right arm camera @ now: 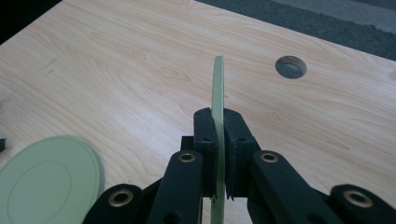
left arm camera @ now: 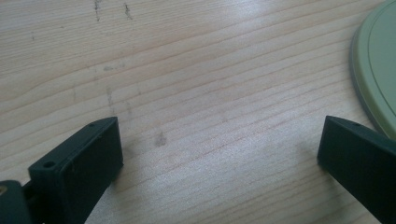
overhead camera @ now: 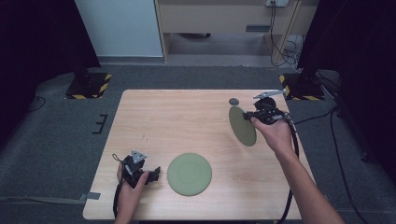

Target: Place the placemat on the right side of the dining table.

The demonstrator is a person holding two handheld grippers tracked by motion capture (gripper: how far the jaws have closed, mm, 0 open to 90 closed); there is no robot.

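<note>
Looking down from the high view, the right gripper [overhead camera: 252, 115] holds a thin round green plate [overhead camera: 242, 126] tilted on edge above the pale wooden table [overhead camera: 187, 116]. A second flat green round plate [overhead camera: 189, 173] lies near the front edge, just beside the left gripper [overhead camera: 156, 173].

In the left gripper view, the jaws gape wide over bare wood.

In the right gripper view, the jaws pinch the plate's rim.

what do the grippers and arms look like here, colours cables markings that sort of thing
Both the left gripper and the right gripper are black with flat blocky jaws. Brass-coloured rivets mark the right gripper's linkage arms in its own view. Each carries a grey three-cornered plate on top and trails a black cable. The person's forearms are bare, with no sleeves in view.
</note>
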